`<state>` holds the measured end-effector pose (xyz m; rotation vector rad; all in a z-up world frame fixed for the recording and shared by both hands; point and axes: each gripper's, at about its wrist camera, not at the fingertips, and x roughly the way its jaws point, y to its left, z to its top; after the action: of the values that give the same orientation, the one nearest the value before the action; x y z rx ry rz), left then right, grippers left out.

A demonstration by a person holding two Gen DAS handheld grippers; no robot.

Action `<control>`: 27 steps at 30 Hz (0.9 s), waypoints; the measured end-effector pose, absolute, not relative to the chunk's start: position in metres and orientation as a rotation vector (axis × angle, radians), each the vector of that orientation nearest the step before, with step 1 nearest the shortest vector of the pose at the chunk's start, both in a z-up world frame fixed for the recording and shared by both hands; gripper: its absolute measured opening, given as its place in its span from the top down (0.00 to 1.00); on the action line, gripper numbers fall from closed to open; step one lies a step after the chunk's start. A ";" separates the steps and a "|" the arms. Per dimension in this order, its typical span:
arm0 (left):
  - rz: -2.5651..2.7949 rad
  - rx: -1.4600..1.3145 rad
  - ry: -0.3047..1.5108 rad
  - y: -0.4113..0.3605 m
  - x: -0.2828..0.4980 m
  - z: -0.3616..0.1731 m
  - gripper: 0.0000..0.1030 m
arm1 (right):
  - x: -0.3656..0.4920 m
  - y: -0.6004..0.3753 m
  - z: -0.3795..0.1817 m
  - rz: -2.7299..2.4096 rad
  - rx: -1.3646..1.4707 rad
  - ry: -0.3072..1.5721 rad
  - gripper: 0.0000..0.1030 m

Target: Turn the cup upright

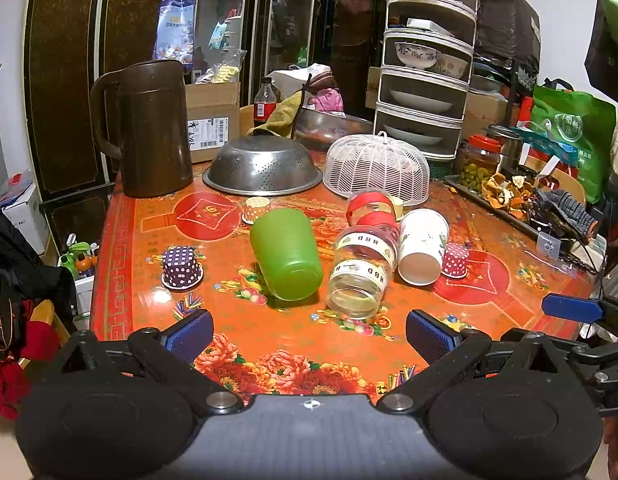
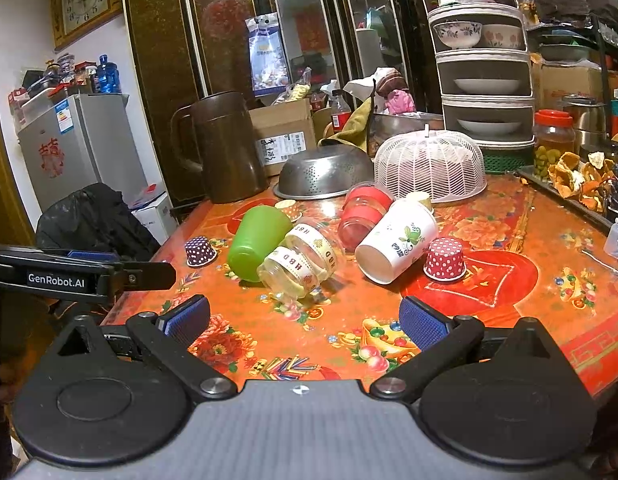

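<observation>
Blue-padded fingers of the left gripper (image 1: 309, 334) stand spread wide apart over the near edge of the table (image 1: 141, 220), grasping nothing. The right gripper (image 2: 305, 322) is likewise released, its pads parted above the flowered orange tablecloth. Past both tools, toward the table's middle, lies a row of tipped-over vessels: a green plastic cup (image 1: 287, 254) on its side, a clear glass jar (image 1: 361, 272) touching it, then a white paper cup (image 1: 423, 246) (printed with leaves) with its mouth facing the cameras. A red-banded jar (image 1: 373, 210) lies just behind. Polka-dot cupcake liners (image 1: 181, 267) sit inverted at either end. A steel colander (image 1: 263, 166), white mesh food cover (image 1: 377, 166) and brown jug (image 1: 149, 128) stand near the far edge.
</observation>
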<state>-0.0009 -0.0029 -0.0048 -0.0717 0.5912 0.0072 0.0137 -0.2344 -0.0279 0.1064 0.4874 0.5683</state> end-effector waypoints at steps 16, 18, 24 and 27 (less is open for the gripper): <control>0.008 -0.073 0.592 -0.004 -0.002 -0.005 0.00 | 0.015 -0.236 -0.029 0.567 0.108 0.497 0.01; 0.006 -0.072 0.592 -0.004 -0.002 -0.005 0.00 | 0.016 -0.236 -0.029 0.568 0.109 0.498 0.01; 0.006 -0.073 0.593 -0.005 -0.002 -0.006 0.00 | 0.016 -0.236 -0.031 0.566 0.109 0.502 0.01; 0.006 -0.074 0.596 -0.005 -0.001 -0.008 0.00 | 0.016 -0.237 -0.031 0.565 0.109 0.503 0.01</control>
<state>-0.0013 -0.0052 -0.0079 -0.0744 0.5959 0.0064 0.0158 -0.2367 -0.0315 0.1087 0.5029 0.5650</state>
